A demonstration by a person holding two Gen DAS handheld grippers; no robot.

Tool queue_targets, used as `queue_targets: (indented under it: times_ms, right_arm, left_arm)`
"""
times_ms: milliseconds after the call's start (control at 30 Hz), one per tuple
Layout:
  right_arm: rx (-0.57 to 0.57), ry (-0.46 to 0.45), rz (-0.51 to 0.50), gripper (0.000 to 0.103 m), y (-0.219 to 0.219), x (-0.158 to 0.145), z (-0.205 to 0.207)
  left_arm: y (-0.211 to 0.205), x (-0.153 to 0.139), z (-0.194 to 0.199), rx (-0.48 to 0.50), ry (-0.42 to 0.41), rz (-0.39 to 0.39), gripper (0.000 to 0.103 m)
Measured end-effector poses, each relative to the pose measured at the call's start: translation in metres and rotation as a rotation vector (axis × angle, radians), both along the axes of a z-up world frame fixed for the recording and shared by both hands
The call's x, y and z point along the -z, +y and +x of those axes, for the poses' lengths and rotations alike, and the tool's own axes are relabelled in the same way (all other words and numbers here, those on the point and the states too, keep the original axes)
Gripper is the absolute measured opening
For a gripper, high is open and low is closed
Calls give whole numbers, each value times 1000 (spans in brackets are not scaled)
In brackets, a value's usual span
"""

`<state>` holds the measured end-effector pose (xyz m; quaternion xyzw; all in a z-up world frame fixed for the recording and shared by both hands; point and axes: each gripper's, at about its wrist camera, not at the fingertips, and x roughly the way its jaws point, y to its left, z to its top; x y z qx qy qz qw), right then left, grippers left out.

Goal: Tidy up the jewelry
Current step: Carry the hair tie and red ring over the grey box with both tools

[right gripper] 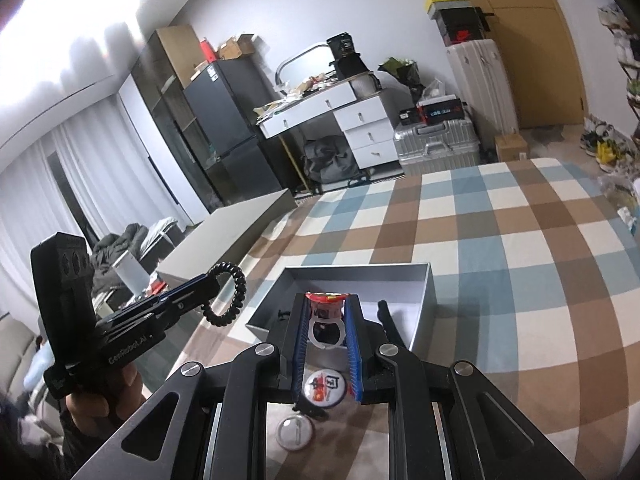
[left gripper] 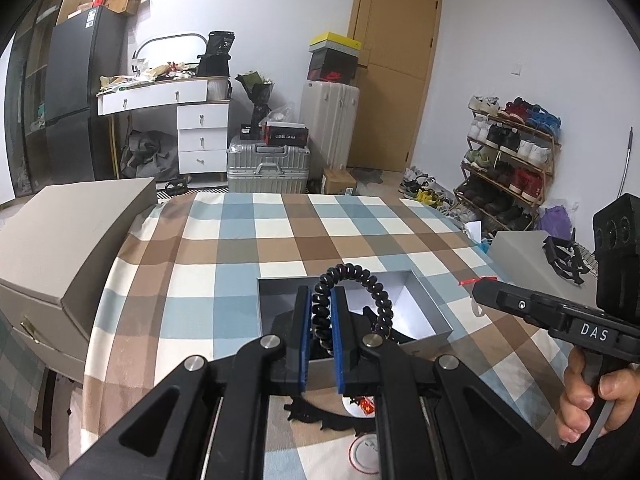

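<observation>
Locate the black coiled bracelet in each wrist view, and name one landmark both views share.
Left wrist view: black coiled bracelet at lower centre, pinched in the left tool.
Right wrist view: bracelet at left of centre, beside the grey box.
Shared landmark: silver suitcase.

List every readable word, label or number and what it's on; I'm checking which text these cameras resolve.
"DAS": on the right gripper body, left wrist view.
"GenRobot.AI": on the left gripper body, right wrist view.
Round badge on the checked cloth: a red and black character print, too small to read.
Fridge sticker, shoe boxes, black bag label: too blurred.
</observation>
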<state>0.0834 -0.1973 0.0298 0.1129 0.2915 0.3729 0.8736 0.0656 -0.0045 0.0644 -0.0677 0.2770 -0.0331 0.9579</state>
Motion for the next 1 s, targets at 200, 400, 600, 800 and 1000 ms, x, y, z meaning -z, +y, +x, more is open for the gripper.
queue_targets:
  times_ms: [200,400,600,800,1000]
  right_arm:
    - [9,27,13,17,1,3,11]
    - [10,38,12,17,5,6,19]
    - [9,63,11,17,9,14,27]
    - [14,93,10,17,12,24,36]
    - [13,119,9,17,13,33,42]
  left_arm:
    - [0,2,10,-2,7,7,5]
    - [-2,5,20,-11,16,25,5]
    - [-4,12,29,-10,38,37,5]
    - [-10,19,36,5,70,34,5]
    - [-21,26,41,33,91,45,5]
